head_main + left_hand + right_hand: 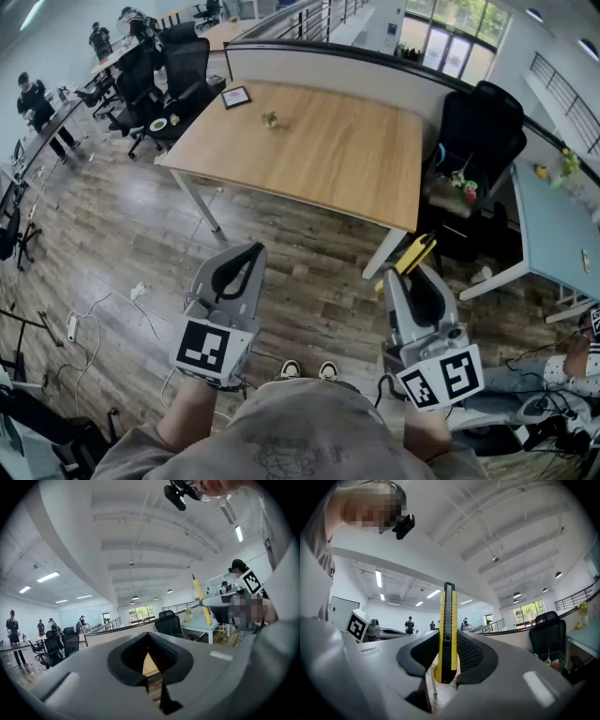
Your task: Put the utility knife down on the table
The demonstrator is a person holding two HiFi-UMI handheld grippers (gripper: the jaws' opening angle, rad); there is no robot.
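The wood-plank floor (122, 234) fills most of the head view, and both tongs hang over it, not over the work surface. The wooden counter (328, 159) stands well ahead of them, with a strip of floor between its near edge and the person. A black office chair (483, 131) crowds its right end.

The left tongs (234, 267) are closed on nothing; their own view shows the pads drawn together with only the counter visible through the hollow behind them (150, 660). The right tongs (412, 281) are clamped on the utility knife (449, 620), which stands upright between the pads, yellow with a black spine. The grip sits near its lower end, so most of its length juts past the tips; in the head view it pokes forward and up (417, 251).

The task looks barely begun: the knife has yet to reach the counter.

The main risk is letting go too soon. Opened here, the tongs would drop the knife onto the floor, close to the person's shoes (309, 368). With so much length beyond the pads, a knock against the counter edge could lever it loose or twist it in the grip. I cannot tell whether the blade is out; if it is, setting it down tip-first could gouge the wood. A small framed object (235, 96) and a tiny item (270, 119) sit at the far side, so the near, bare stretch seems the safer landing spot.
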